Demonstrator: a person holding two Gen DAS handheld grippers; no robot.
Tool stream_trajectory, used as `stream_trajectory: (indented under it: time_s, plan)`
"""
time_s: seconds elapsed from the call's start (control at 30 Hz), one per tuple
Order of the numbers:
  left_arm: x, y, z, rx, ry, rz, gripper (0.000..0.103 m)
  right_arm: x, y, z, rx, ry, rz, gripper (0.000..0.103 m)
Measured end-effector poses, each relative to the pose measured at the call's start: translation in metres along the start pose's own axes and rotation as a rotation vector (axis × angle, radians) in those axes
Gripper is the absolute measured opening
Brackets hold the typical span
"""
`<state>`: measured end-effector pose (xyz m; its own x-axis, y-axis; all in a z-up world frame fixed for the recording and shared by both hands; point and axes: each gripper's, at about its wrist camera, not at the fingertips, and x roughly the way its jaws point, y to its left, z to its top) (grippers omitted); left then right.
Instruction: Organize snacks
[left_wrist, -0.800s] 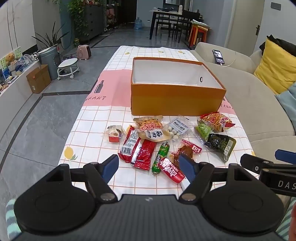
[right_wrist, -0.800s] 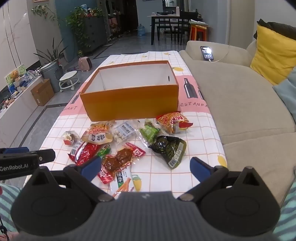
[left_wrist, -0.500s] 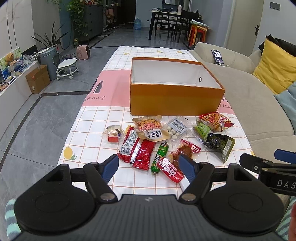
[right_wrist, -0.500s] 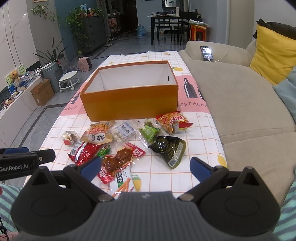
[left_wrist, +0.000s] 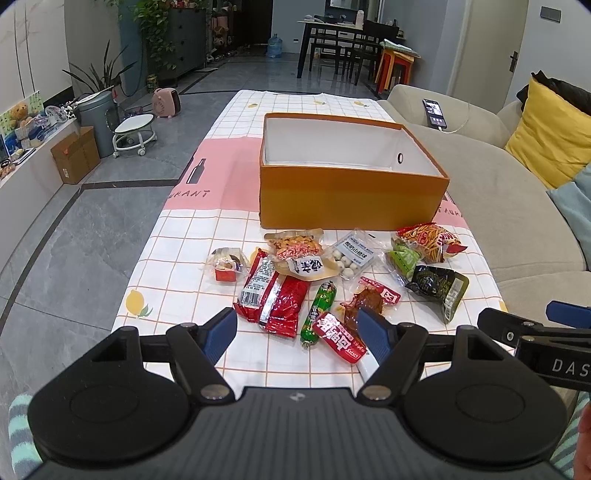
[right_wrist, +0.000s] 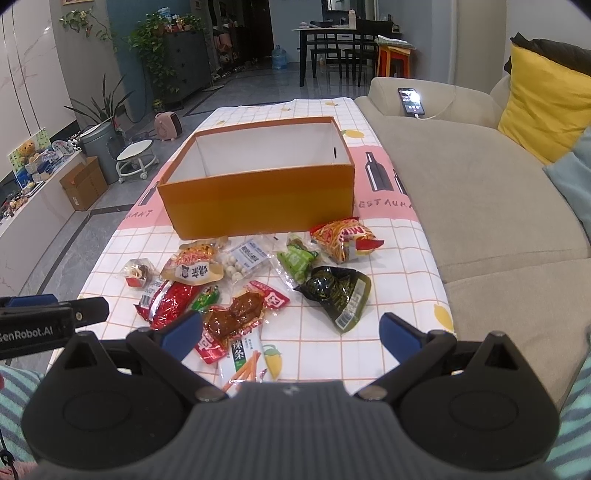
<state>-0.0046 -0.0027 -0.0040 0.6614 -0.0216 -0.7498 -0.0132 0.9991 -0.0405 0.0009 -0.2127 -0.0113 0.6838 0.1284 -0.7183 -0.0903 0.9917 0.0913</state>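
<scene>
About a dozen small snack packets lie loose on the checked surface (left_wrist: 177, 258), all bunched just in front of the open orange box (left_wrist: 351, 195), which sits at twelve o'clock from both tongs and holds nothing that can be seen. The left tongs (left_wrist: 297, 334) hover spread above the near edge of the pile, pinching nothing; the right tongs (right_wrist: 291, 330) hover spread wider still, likewise without a load. Every packet looks light, soft and crinkly, so each should lift with little force but may sag or slide in a loose pinch. The red foil packets (left_wrist: 275, 299) at eleven o'clock of the left tongs are glossy and probably slippery; a hold across a crimped end seal seems safer than one on the puffed middle. The green sausage stick (left_wrist: 319, 308) at twelve o'clock is narrow and firmer, and likely best taken across its waist. The dark green pouch (right_wrist: 334, 291), at twelve o'clock of the right tongs, is plump and slack, so its flat sealed edge offers the surest grip. The striped chip bag (right_wrist: 345, 240) farther off at one o'clock probably holds brittle pieces and wants a gentle pinch at a corner. The brown vacuum-sealed snack (right_wrist: 236, 314) overlaps its neighbours at eleven o'clock, so lifting it may drag them along.
</scene>
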Motion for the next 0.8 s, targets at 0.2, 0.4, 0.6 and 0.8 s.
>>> stream_trajectory:
  time_s: [0.2,0.4,0.6,0.8]
  plan:
    - [0.0,0.002,0.0,-0.009,0.006,-0.006,0.087,0.0,0.0,0.0,0.003,0.001,0.0,0.099]
    - [0.0,0.005,0.001,-0.014,0.011,-0.011,0.087,0.001,0.0,0.0,0.003,0.002,0.002,0.099]
    - [0.001,0.007,0.001,-0.02,0.017,-0.016,0.087,0.006,0.0,0.001,0.006,0.012,-0.001,0.099]
    - [0.012,0.005,0.001,-0.004,0.056,-0.098,0.087,0.014,-0.004,-0.003,0.017,0.049,0.043,0.098]
